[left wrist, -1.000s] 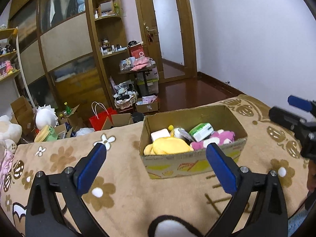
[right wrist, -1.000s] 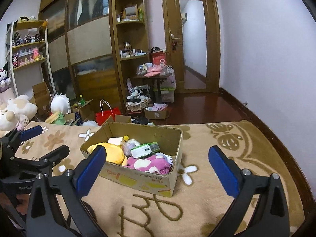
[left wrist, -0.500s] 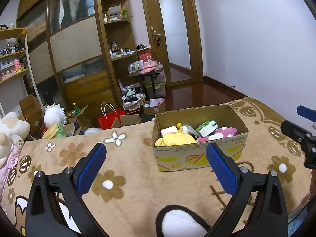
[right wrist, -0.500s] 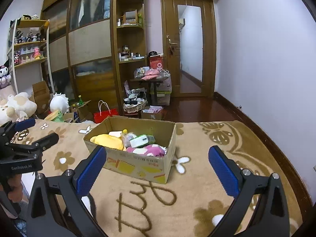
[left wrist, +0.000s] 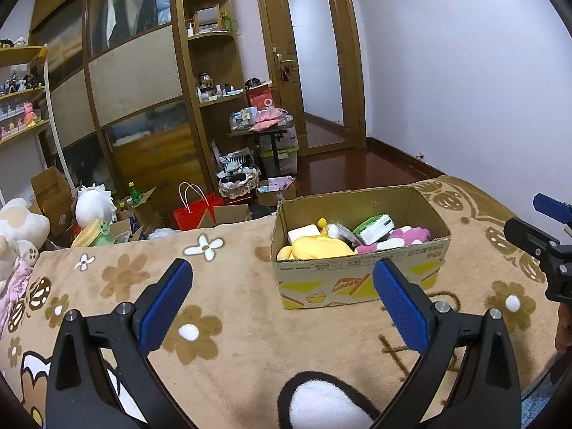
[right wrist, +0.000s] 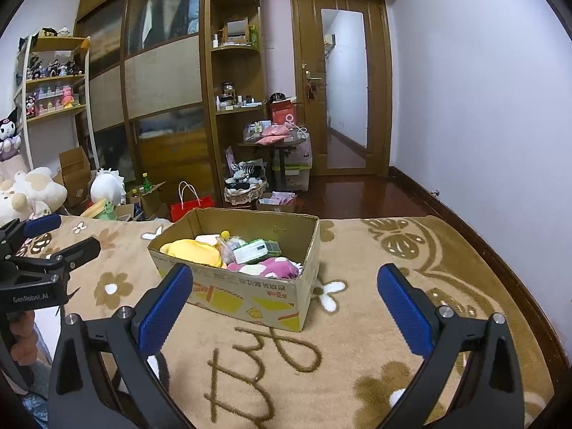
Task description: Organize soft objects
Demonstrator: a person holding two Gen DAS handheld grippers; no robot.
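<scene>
Cardboard box (left wrist: 361, 279) of plush toys (left wrist: 314, 250), fleecy blanket (left wrist: 232, 307)

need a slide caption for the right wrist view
Open right gripper hovers over the tan flower-patterned blanket, facing a brown cardboard box filled with soft toys.

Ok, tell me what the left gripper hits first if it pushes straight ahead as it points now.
Probably the blanket: the open left gripper looks down onto bare fabric. The cardboard box sits off toward its right finger, so it may be clipped; depth is unclear.
</scene>
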